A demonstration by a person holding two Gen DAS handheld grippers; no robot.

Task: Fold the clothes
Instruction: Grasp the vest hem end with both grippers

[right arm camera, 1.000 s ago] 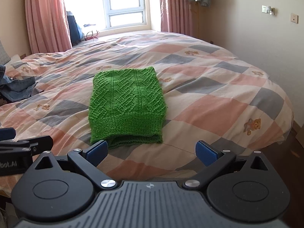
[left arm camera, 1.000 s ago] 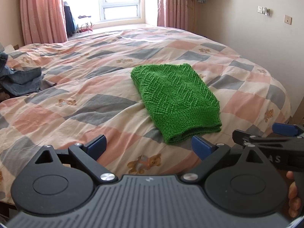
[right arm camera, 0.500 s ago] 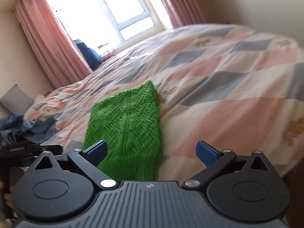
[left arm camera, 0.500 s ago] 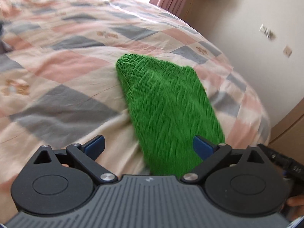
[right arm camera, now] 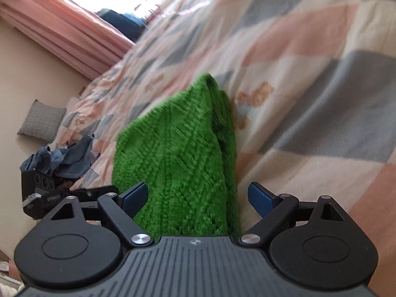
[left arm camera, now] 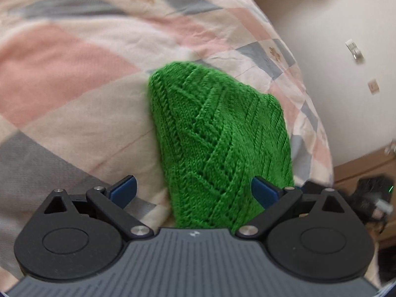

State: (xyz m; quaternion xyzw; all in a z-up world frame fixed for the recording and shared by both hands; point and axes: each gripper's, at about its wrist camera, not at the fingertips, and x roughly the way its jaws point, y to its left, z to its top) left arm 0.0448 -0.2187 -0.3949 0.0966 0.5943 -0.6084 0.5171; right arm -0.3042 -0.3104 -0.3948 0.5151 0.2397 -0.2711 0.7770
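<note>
On the patchwork quilt of pink, grey and cream squares (left arm camera: 74, 113), a bright green cable-knit sweater (left arm camera: 217, 143) lies folded into a thick rectangular bundle, and I bring both of my claws in low at its near end. My left gripper (left arm camera: 193, 190) is spread wide and holds nothing; its blue-padded fingers (left arm camera: 263, 193) flank the near-left corner of the knit, the right pad just over the wool, the left pad over bare quilt. My right gripper (right arm camera: 198, 195) is likewise released and empty, its left pad over the wool and its right pad over the bedcover past the sweater's right edge. From the right wrist view the sweater (right arm camera: 178, 153) shows a doubled layer along its right side, so it reads as already folded at least once. A heap of blue denim clothing (right arm camera: 64, 158) waits farther off on the bed, near a grey cushion (right arm camera: 42, 121) against the wall.

I judge this the approach to a grasp, either for one more fold or to lift the bundle away. The next move calls for lowering each claw until one pad slips under the stacked layers, then closing on both corners together. Catching only the top layer would let the fold fall open, and both views are blurred.
</note>
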